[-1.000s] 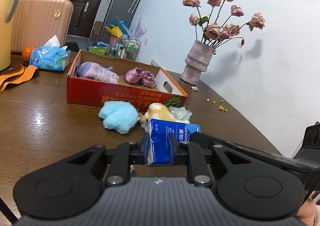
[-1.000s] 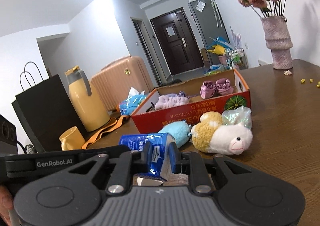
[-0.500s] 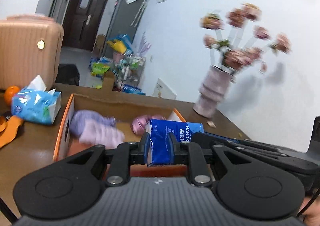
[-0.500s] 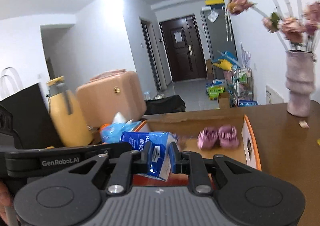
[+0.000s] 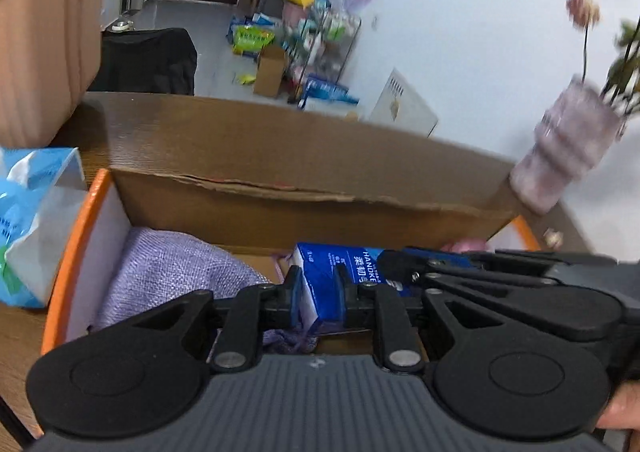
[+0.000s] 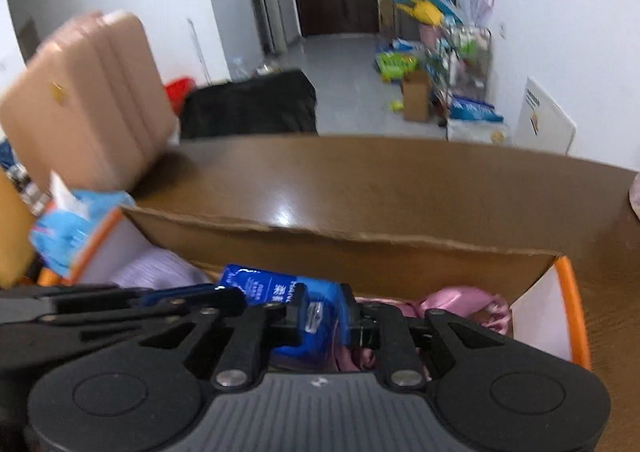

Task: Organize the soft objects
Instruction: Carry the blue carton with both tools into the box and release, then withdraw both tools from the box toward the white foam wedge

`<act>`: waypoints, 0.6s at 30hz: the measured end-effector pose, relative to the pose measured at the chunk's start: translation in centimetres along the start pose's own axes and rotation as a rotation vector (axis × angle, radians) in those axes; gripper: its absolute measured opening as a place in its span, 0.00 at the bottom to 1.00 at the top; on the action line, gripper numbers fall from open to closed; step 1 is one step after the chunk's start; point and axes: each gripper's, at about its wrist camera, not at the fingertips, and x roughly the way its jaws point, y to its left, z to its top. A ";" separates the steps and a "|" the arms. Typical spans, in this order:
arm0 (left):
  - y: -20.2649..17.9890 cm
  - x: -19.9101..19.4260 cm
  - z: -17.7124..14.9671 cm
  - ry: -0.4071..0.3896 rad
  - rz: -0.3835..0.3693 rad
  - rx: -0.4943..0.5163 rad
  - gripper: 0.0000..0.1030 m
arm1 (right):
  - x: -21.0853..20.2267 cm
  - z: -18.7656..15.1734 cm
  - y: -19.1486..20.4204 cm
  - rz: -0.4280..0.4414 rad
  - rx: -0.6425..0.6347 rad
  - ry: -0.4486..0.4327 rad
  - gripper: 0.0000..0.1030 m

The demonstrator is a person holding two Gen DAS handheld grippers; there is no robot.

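Both grippers are closed on 1 item, a blue tissue pack (image 5: pixel 320 292). The left gripper (image 5: pixel 318 294) clamps one end of the pack between its 2 fingers; the right gripper (image 6: pixel 325 322) clamps the opposite end, where the wrapper is creased and bunched. The pack is held above the interior of the open cardboard box (image 5: pixel 280 203), which has orange edges and sits on the brown wooden table (image 6: pixel 400 179). In the box, a lilac knitted cloth (image 5: pixel 172 272) lies at the left end, directly below the left gripper's side of the pack. A pink satin item (image 6: pixel 460 302) lies at the right end, beside the right gripper. A light-blue tissue bag (image 5: pixel 28 219) stands outside the box against its left wall. A pink suitcase (image 6: pixel 88 95) and a blurred vase (image 5: pixel 568 159) with flowers stand beyond the box.
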 end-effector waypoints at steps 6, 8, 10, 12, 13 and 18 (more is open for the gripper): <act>-0.9 1.1 -0.2 0.054 -0.002 0.013 0.18 | -0.7 -0.6 -0.1 -0.066 0.015 -0.032 0.15; -1.4 0.0 -0.6 0.021 0.012 0.032 0.22 | -2.2 -0.8 -0.3 -0.057 0.023 -0.045 0.17; -1.5 -1.5 -0.7 0.002 0.004 0.026 0.26 | -4.6 -1.0 -0.1 -0.053 0.023 -0.064 0.17; -1.7 -3.8 -0.4 -0.032 0.021 0.044 0.31 | -7.0 -0.9 -0.4 -0.062 0.014 -0.099 0.18; -1.9 -5.2 -0.3 -0.057 0.039 0.057 0.33 | -8.6 -0.8 -0.5 -0.064 0.015 -0.119 0.20; -1.9 -13.4 -0.6 -0.168 0.148 0.112 0.43 | -16.0 -1.2 -1.4 -0.075 0.000 -0.209 0.32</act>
